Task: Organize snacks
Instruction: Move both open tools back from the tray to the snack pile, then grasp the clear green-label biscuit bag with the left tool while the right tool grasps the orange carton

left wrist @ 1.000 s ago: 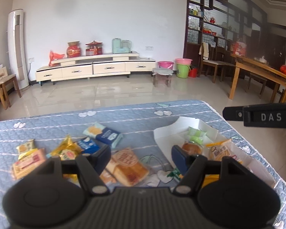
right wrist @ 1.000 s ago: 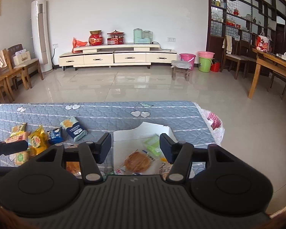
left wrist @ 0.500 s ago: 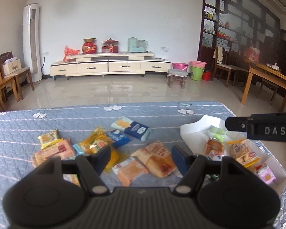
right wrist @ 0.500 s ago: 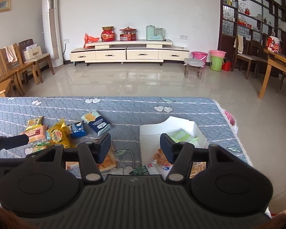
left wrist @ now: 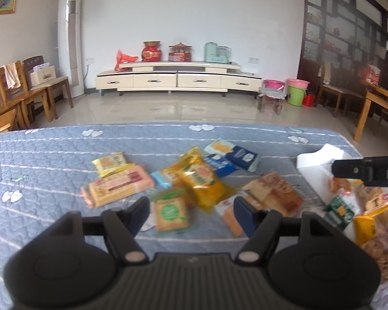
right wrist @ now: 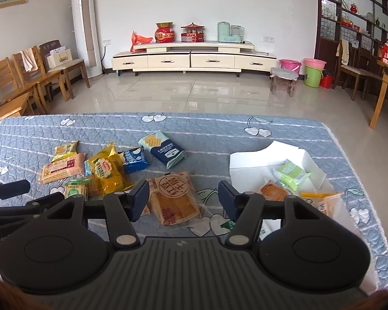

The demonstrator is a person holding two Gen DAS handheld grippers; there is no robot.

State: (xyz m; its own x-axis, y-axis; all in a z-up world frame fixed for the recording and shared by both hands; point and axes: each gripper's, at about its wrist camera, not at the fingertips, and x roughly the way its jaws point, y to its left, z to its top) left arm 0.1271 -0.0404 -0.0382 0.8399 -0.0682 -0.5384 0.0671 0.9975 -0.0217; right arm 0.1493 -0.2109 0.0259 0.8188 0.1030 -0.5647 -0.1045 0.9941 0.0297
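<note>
Blue quilt (right wrist: 219,129) bears one white box (right wrist: 248,160); both tools, left (left wrist: 191,213) and right (right wrist: 183,199), have just widened, empty

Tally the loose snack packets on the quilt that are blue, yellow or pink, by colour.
Blue: 3 (large navy packet, small dark-blue packet, light-blue packet)
Yellow: 2 (big yellow packet, small yellow packet)
Pink: 1 (pink packet)
Total: 6

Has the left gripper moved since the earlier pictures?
Yes. The left gripper swung left, from above the white box to over the loose snacks; its empty jaws have just been opening.
</note>
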